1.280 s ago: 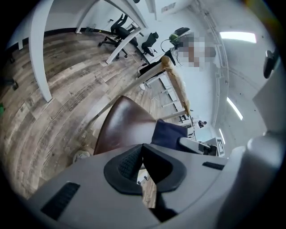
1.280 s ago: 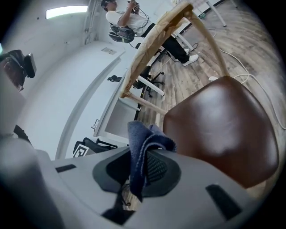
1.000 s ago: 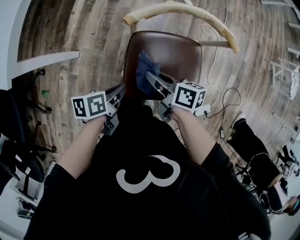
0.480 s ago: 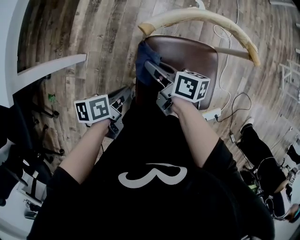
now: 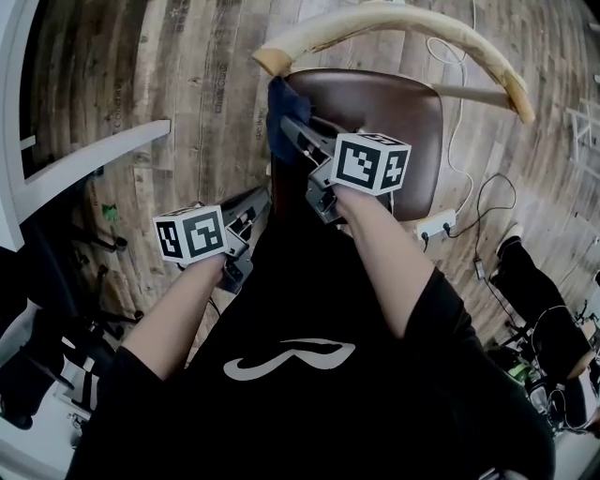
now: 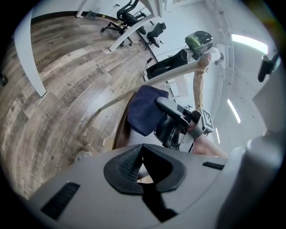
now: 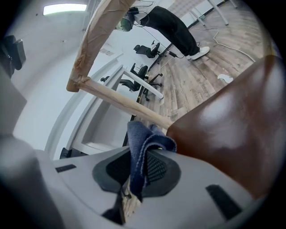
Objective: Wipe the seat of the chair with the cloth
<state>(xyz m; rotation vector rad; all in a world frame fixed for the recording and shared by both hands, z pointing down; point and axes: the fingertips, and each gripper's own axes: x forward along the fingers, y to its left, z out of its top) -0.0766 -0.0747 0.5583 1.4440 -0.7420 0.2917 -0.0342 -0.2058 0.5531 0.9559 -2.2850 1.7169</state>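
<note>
Cloth point(image 7: 139, 143) is dark blue and bunched up, folded over at the left edge of the glossy brown seat point(image 5: 384, 112), near the end of the wooden backrest point(image 5: 412, 28). Right gripper point(image 5: 292, 129) is clamped tight on it. Left gripper point(image 6: 143, 169) has jaws pretty much together, nothing in them, off to the seat's left over the wood floor point(image 5: 187, 75)

Dark blue fabric cloth point(image 7: 142, 142). Glossy reddish-brown chair seat point(image 5: 384, 112); pale cream curved wooden backrest point(image 5: 422, 28). Grey-brown streaked plank floor point(image 5: 187, 66). Light grey plastic left gripper point(image 6: 143, 167) and right gripper point(image 7: 134, 176), black ribbed pads point(image 7: 155, 170), black-and-white square-patterned marker cubes point(image 5: 371, 162). Black shirt point(image 5: 300, 412), white looped print.
</note>
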